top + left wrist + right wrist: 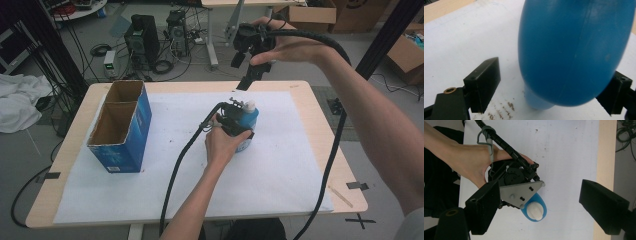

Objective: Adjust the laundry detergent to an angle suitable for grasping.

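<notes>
The bottle (pixel 246 131), blue with a white cap (pixel 535 211), stands upright on the white sheet (pixel 280 165) near the middle of the desk (pixel 320 107), slightly toward the far edge. The left gripper (pixel 235 125) is at the bottle, its jaws spread to either side of the blue body; in the left gripper view one jaw appears to touch the body and the other stands clear, so the bottle is not pinched. The right gripper (pixel 252 47) is held high above the far edge, well apart from the bottle, jaws spread and holding nothing. An open blue box (pixel 122 127) stands toward the left edge, well apart from the bottle. Brown specks (pixel 504 110) lie on the sheet beside the bottle's base. Nothing lies between box and bottle.
</notes>
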`<state>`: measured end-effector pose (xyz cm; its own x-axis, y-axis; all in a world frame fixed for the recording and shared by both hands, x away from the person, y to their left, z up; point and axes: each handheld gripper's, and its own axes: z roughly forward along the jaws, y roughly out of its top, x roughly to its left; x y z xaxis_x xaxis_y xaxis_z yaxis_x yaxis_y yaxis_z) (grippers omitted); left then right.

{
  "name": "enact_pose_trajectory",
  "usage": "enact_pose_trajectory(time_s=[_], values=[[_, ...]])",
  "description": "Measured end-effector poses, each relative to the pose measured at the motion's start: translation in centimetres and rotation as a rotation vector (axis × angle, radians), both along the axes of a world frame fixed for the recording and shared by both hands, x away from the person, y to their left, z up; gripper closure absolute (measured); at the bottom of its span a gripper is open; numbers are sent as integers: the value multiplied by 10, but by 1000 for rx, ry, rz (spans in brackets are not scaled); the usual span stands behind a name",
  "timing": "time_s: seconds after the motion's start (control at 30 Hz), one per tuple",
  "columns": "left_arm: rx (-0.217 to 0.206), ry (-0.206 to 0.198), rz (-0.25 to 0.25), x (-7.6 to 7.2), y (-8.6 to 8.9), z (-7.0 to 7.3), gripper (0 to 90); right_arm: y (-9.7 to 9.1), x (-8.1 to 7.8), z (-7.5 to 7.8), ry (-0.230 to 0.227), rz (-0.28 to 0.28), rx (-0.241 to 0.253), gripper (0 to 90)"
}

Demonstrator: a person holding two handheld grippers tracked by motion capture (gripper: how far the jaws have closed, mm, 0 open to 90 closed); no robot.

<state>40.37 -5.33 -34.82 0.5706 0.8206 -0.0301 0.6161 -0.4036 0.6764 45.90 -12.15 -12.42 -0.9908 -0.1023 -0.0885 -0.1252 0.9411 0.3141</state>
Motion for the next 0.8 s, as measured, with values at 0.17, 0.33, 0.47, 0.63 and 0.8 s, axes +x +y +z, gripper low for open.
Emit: enact_pose_trajectory(time_s=[0.17, 0.33, 0.47, 0.63, 0.8], values=[[-5, -5, 8, 1, -1, -2, 168, -3, 0, 1, 0, -3, 3, 173], [-3, -10, 11, 2, -1, -2, 167, -5, 0, 1, 3, -4, 0, 173], [-2, -14, 15, 3, -2, -4, 167, -6, 1, 1, 4, -7, -1, 173], [1, -16, 21, 2, -3, -5, 169, -6, 1, 0, 4, -6, -5, 173], [-3, -23, 22, 3, -4, -6, 172, -6, 1, -1, 5, -9, -7, 172]])
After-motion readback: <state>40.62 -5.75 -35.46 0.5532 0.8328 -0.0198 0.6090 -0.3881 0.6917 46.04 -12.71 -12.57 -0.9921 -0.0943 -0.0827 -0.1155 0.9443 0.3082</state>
